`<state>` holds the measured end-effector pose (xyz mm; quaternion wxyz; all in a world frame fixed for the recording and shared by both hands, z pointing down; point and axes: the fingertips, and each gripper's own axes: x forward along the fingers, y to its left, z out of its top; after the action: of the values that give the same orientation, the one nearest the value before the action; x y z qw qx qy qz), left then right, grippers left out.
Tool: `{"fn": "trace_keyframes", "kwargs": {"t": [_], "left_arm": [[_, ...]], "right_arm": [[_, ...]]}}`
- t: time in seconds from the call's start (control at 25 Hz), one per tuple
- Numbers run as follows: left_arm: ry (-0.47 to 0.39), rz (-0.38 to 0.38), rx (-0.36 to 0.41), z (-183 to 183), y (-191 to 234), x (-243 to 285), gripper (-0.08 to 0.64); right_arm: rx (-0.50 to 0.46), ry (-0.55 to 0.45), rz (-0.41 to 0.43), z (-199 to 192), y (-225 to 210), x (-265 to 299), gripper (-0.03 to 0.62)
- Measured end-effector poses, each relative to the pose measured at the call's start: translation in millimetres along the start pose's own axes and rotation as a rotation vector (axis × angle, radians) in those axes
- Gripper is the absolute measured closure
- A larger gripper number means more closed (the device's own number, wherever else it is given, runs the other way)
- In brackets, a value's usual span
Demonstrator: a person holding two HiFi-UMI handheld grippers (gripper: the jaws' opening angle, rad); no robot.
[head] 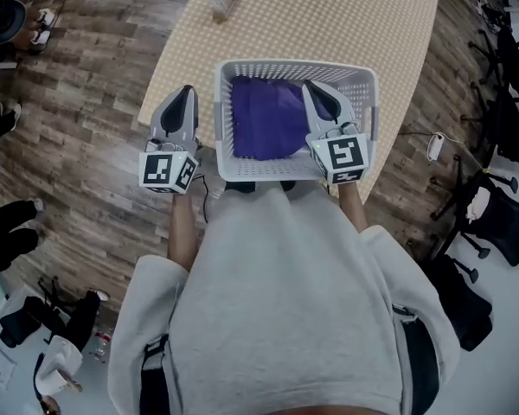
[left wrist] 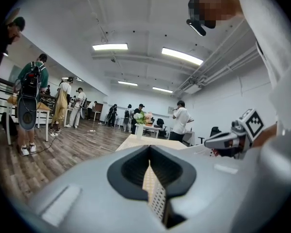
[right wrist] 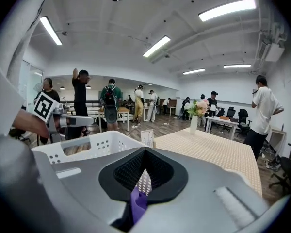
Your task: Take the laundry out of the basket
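Wood-plank floor (head: 86, 128) of an open workroom, with people standing at far desks in both gripper views.

1. Long table under a beige checked cloth (head: 329, 15): runs away beyond the basket, which stands at its near end.
2. Person's grey fleece sweatshirt (head: 285, 301): on the near side of the basket, forearms reaching toward it.
3. White perforated plastic laundry basket (head: 290, 66): upright, the landmark for all entries.
4. Purple cloth laundry (head: 264, 119): lies crumpled inside the basket and covers most of its bottom.
5. Right gripper (head: 311, 89): grey, with a marker cube; over the basket's near right part, above the purple cloth. Jaws together, nothing clamped; a strip of purple shows through the slit below the pads.
6. Left gripper (head: 185, 93): same make; outside the basket, just beside its left wall. Jaws together, empty.
7. Small card stand (head: 223, 0): on the table well beyond the basket's far rim.
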<state>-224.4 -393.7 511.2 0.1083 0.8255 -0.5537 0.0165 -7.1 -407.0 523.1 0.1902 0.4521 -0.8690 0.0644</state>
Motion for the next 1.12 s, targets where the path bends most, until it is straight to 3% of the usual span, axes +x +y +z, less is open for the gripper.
{"fn": "trace_keyframes", "kwargs": {"t": [0.08, 0.16, 0.2, 0.32, 0.36, 0.44, 0.64, 0.72, 0.8, 0.96, 1.12], "left_arm": [[0.014, -0.002, -0.007, -5, 6, 4, 0.551], [0.016, -0.003, -0.015, -8, 10, 8, 0.551], [0.015, -0.005, -0.018, -8, 10, 10, 0.551], [0.011, -0.010, -0.030, -9, 10, 13, 0.551], [0.008, -0.010, -0.035, -10, 10, 13, 0.551], [0.002, -0.013, -0.041, -9, 8, 14, 0.551], [-0.020, -0.005, -0.045, -4, 9, 12, 0.551], [-0.031, -0.005, -0.053, -2, 10, 12, 0.551], [-0.040, -0.006, -0.059, -1, 8, 12, 0.551], [-0.045, -0.006, -0.063, 0, 5, 10, 0.551], [-0.038, 0.004, -0.065, -1, 6, 7, 0.551]], "right_arm": [[-0.054, 0.043, 0.018, -8, 6, 9, 0.595], [-0.212, 0.099, 0.047, -17, 15, 15, 0.595], [-0.367, 0.142, 0.073, -25, 22, 16, 0.595], [-0.973, 0.294, 0.198, -62, 47, 13, 0.595], [-1.079, 0.325, 0.244, -74, 52, 10, 0.595], [-1.096, 0.360, 0.307, -87, 55, 3, 0.595], [-0.883, 0.459, 0.381, -96, 46, -8, 0.574], [-0.815, 0.584, 0.472, -115, 45, -15, 0.130], [-0.829, 0.716, 0.563, -143, 45, -19, 0.033], [-0.976, 0.923, 0.670, -214, 42, -9, -0.005], [-0.968, 1.017, 0.743, -264, 45, 19, -0.008]]}}
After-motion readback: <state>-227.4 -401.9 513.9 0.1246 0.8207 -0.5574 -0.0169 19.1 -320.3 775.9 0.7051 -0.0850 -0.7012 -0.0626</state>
